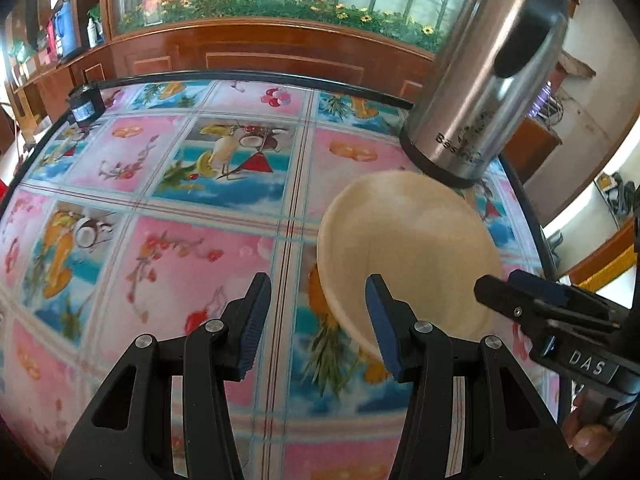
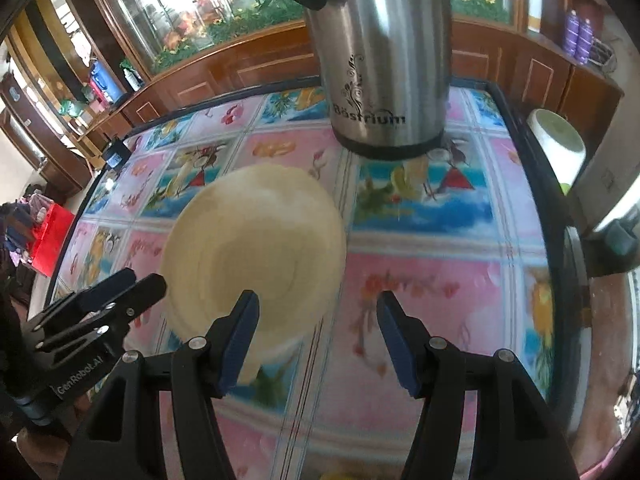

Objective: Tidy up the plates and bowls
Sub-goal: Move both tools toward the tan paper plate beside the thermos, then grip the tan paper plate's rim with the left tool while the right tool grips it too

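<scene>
A wooden cabinet (image 1: 256, 56) with glass panes and a band of painted flowers runs along the far side of the room; in front of it stands the counter (image 1: 168, 264), covered by a glossy cloth of pink and blue squares printed with fruit and blossoms, edged by a dark rim. Near the far edge stands a tall steel thermos jug (image 2: 384, 64) with a black base and black handle, upright on the cloth; a small dark box (image 1: 85, 105) sits at the far left corner of the counter.

The task's thing here is a single cream plate (image 2: 256, 248), shallow and round, lying flat on the cloth just in front of the jug and apart from it; its outline is blurred in both views.

The left tongs (image 1: 318, 316) hang above the cloth with their blue pads apart and nothing between them; the right-hand pad overlaps the plate's near rim in the picture, but whether it touches I cannot tell. The right tongs (image 2: 316, 328) are likewise released, pads well apart over bare cloth; the plate lies just to their left, behind the left pad. Each pair shows at the edge of the other's view, on opposite sides of the plate; a fingertip (image 1: 590, 440) shows at the lower right.
</scene>
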Tool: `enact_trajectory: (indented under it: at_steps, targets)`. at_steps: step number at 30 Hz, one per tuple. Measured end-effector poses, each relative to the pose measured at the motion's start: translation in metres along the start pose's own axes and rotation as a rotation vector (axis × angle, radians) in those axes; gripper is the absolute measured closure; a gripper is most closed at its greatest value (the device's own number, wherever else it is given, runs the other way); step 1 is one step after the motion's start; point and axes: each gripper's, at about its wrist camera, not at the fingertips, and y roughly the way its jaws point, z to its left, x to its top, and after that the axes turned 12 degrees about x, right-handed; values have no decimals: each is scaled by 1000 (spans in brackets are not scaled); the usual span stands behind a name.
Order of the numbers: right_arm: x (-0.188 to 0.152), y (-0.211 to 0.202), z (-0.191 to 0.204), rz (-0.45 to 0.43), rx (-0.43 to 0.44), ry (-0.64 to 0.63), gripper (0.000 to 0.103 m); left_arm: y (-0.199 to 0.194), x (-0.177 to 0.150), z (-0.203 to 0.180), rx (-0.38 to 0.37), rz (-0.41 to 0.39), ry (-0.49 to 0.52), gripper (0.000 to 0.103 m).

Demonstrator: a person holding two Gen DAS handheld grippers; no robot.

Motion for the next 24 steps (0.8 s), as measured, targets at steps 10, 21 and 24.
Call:
enact_trajectory:
  at_steps: [10,21,24]
  targets:
    - [-1,17,5,53,-13,-76,83,19,-2,-15,1,67,58,86]
    - [-47,-12,39,88,3,-120,83,-27,-43,17,-51,127,59,88]
    - [-66,-18,49,97,16,-119,83,-49,-65,27,-45,116,86,88]
